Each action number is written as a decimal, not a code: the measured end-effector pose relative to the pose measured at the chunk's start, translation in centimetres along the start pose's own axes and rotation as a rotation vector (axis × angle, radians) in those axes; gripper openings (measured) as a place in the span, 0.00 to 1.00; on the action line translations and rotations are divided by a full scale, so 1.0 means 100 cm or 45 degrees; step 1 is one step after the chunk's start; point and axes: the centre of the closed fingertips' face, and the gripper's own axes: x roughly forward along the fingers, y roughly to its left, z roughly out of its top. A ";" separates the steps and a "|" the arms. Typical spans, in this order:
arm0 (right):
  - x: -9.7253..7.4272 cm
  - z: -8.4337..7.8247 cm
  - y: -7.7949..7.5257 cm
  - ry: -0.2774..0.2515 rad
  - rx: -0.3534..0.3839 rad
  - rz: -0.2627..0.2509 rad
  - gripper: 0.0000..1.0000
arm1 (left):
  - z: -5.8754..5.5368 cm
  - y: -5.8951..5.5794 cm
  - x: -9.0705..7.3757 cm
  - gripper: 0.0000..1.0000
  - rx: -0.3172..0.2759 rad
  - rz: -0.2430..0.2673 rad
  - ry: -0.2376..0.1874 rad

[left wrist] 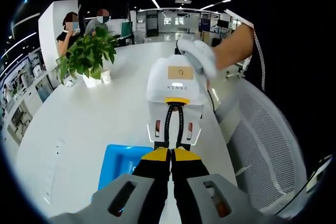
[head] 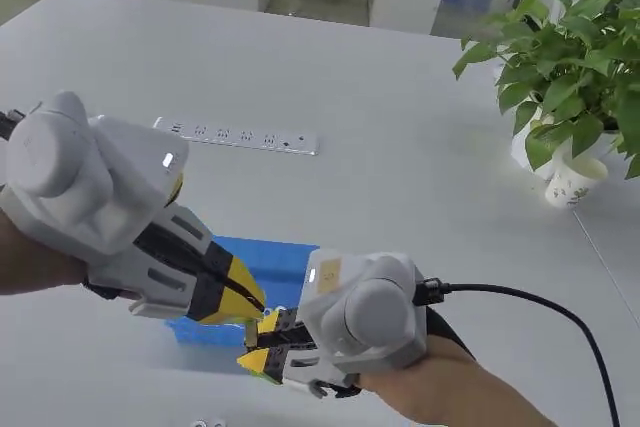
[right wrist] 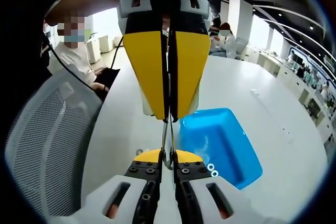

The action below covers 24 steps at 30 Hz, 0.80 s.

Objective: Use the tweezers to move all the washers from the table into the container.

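Note:
The thin metal tweezers (right wrist: 167, 136) run between the two grippers, which face each other tip to tip. My right gripper (right wrist: 168, 157) is shut on one end, and my left gripper (right wrist: 169, 114) comes down from the top, shut on the other. In the left gripper view, my left gripper (left wrist: 171, 155) meets the right gripper (left wrist: 174, 142), with the tweezers (left wrist: 169, 124) between them. The blue container (head: 262, 265) lies under both grippers, the left gripper (head: 258, 309) and the right gripper (head: 256, 343). Small washers (right wrist: 212, 169) lie on the white table beside the container (right wrist: 220, 140).
A white power strip (head: 238, 136) lies farther back on the table (head: 400, 187). A potted plant (head: 570, 57) and a paper cup (head: 572, 183) stand at the right. A black cable (head: 545, 305) trails from the right gripper. A mesh chair (right wrist: 47, 135) stands at the table's edge.

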 end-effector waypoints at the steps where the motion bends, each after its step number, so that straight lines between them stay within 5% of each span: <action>1: -0.001 0.000 -0.002 0.000 -0.002 -0.001 0.09 | 0.001 0.002 0.000 0.03 0.005 0.001 0.002; 13: -0.007 0.005 -0.026 -0.008 -0.013 -0.041 0.09 | 0.009 0.024 -0.002 0.03 0.037 0.008 0.004; 24: 0.000 -0.001 -0.044 -0.005 0.008 -0.058 0.09 | 0.002 0.040 0.002 0.03 0.040 -0.002 0.013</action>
